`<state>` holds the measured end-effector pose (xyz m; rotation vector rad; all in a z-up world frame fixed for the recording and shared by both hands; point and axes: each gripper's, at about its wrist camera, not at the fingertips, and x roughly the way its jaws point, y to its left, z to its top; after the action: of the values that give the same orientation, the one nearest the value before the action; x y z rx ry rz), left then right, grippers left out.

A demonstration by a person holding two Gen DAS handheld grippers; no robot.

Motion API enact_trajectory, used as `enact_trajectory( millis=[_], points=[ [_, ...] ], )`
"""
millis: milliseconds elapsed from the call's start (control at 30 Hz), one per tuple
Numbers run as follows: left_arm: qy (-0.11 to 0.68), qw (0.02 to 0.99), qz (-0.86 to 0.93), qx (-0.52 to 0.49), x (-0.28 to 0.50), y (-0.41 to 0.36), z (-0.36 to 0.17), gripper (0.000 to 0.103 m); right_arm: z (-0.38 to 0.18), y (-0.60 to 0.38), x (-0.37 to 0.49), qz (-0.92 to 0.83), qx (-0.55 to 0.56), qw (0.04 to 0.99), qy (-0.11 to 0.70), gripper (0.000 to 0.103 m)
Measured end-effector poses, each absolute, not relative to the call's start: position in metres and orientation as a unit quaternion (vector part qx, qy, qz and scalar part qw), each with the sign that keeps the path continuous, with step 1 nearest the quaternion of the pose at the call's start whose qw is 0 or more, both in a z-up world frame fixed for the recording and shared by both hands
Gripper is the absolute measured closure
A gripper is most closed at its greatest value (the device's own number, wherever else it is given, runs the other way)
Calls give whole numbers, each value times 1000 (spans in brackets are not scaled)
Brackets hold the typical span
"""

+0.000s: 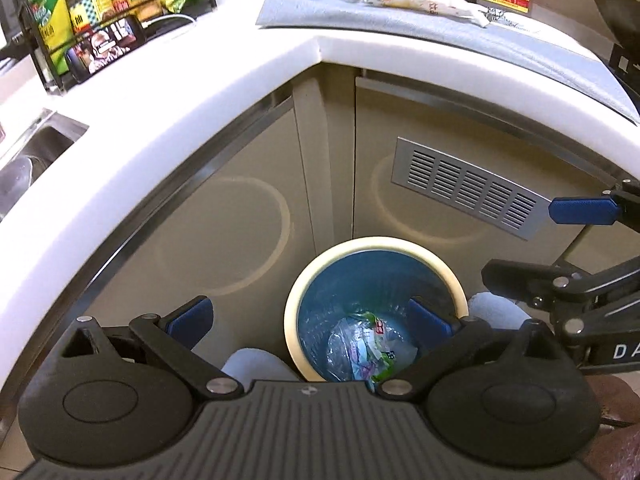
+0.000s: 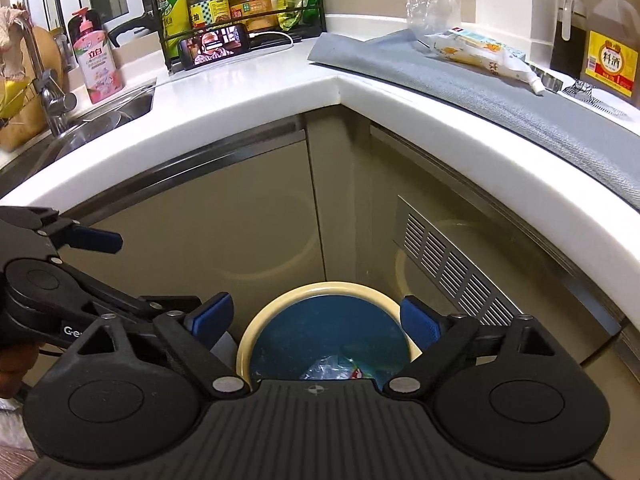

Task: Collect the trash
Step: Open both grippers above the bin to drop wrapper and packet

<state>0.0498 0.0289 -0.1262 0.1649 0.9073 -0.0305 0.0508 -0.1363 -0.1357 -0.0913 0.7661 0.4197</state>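
Observation:
A round trash bin with a cream rim (image 1: 376, 242) and a blue liner stands on the floor in the cabinet corner. Crumpled plastic wrappers (image 1: 368, 344) lie at its bottom, and they also show in the right wrist view as wrappers (image 2: 332, 368). My left gripper (image 1: 310, 316) hangs open over the bin with nothing between its blue pads. My right gripper (image 2: 316, 315) is open and empty too, above the bin's rim (image 2: 320, 286). On the counter's grey mat (image 2: 520, 96) lie a printed food packet (image 2: 472, 50) and a clear crumpled bag (image 2: 426, 0).
A white L-shaped counter (image 2: 256, 100) curves above the bin. It bears a sink (image 2: 100, 120), a pink soap bottle (image 2: 98, 64), a bottle rack (image 2: 236, 4), a playing phone (image 2: 216, 48) and a cooking-wine jug (image 2: 612, 52). A metal vent (image 1: 468, 188) sits in the cabinet door.

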Motion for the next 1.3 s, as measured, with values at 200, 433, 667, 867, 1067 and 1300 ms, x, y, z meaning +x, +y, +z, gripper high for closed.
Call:
enact_trajectory(
  millis=[200, 433, 667, 867, 1067, 1300],
  points=[
    [432, 899, -9, 77, 43, 31, -123, 0, -135, -137, 47, 201, -50, 905, 371, 11],
    [428, 900, -6, 77, 39, 30, -121, 0, -134, -136, 45, 201, -55, 906, 368, 11],
    [430, 900, -6, 76, 39, 30, -122, 0, -136, -136, 47, 200, -55, 904, 373, 10],
    [431, 899, -6, 76, 40, 31, -123, 0, -137, -136, 49, 200, -55, 903, 377, 10],
    [431, 899, -6, 76, 40, 30, -124, 0, -138, -136, 49, 199, -54, 902, 379, 10],
    [431, 899, -6, 76, 40, 31, -124, 0, -140, -135, 50, 200, -53, 901, 382, 10]
  ],
)
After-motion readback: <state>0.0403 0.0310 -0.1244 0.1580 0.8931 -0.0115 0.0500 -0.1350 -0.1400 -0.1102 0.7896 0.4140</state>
